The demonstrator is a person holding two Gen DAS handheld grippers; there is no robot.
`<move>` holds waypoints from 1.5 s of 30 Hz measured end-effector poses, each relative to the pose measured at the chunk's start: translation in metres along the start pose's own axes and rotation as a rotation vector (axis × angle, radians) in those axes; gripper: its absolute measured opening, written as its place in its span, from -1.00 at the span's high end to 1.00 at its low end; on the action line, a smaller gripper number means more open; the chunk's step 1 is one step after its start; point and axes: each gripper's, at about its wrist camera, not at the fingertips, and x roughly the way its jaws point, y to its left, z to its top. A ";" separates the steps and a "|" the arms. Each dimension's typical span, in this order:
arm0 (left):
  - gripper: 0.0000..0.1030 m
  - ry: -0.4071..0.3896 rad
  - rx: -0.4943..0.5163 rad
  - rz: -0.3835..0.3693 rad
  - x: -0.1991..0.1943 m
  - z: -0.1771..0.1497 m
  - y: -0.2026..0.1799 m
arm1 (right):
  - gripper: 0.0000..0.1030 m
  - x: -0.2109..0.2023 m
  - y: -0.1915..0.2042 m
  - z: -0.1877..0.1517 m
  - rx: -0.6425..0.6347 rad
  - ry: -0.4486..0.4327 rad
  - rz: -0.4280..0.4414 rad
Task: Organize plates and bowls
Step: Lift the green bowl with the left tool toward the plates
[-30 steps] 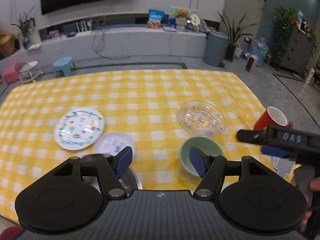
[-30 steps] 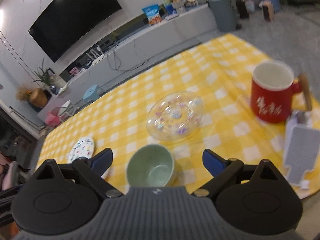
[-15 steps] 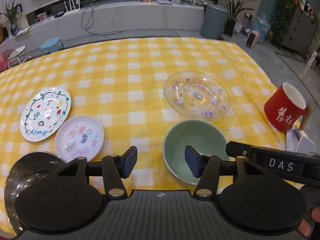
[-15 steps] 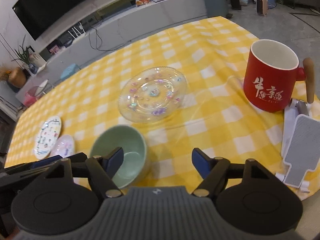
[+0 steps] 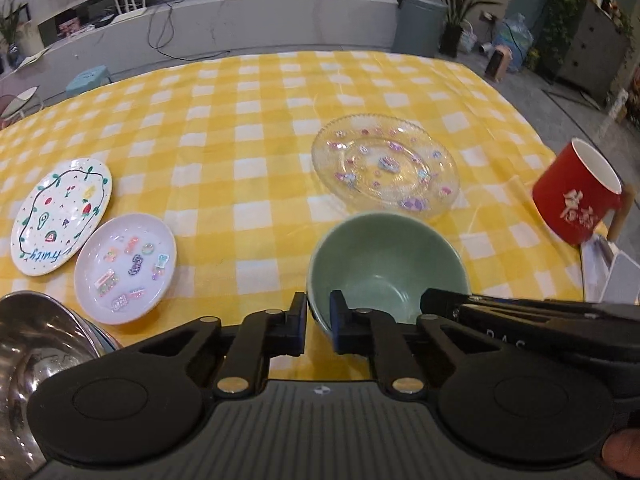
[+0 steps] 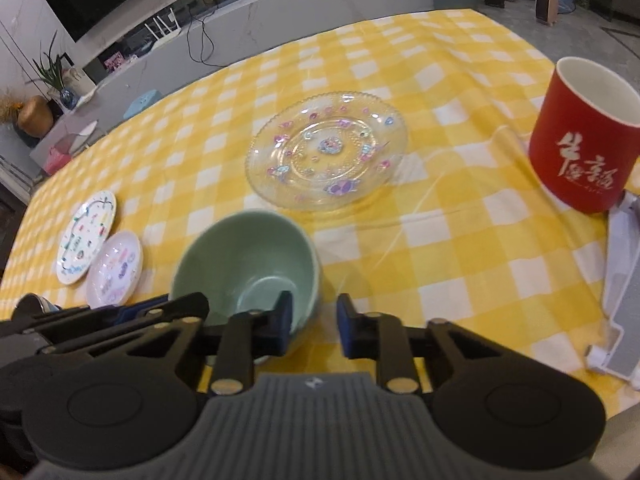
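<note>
We hold both tools on the green bowl (image 5: pixel 386 264), which sits on the yellow-checked table (image 5: pixel 248 120) just in front of the clear glass plate (image 5: pixel 385 164). Our left tool (image 5: pixel 318 322) has just been closing and now clamps the bowl's near-left rim; our right tool (image 6: pixel 314 326) has just been closing and clamps the near-right rim. Two small decorated plates (image 5: pixel 60 216) lie touching at the left.

Both wrist cameras look steeply down from close above the table's near edge, left view over the green bowl's (image 5: pixel 386 264) left rim, right view over its right rim; both share the glass plate (image 6: pixel 326 152) beyond.
</note>
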 end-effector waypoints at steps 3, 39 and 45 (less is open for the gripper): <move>0.76 -0.004 0.002 -0.010 -0.001 0.000 0.003 | 0.74 0.000 0.002 -0.001 -0.013 -0.008 -0.006; 0.79 -0.146 0.018 0.183 -0.095 0.004 -0.003 | 0.83 -0.089 0.039 -0.002 -0.001 -0.203 0.141; 0.79 -0.193 0.016 0.230 -0.119 -0.002 0.004 | 0.84 -0.107 0.058 -0.010 -0.035 -0.250 0.179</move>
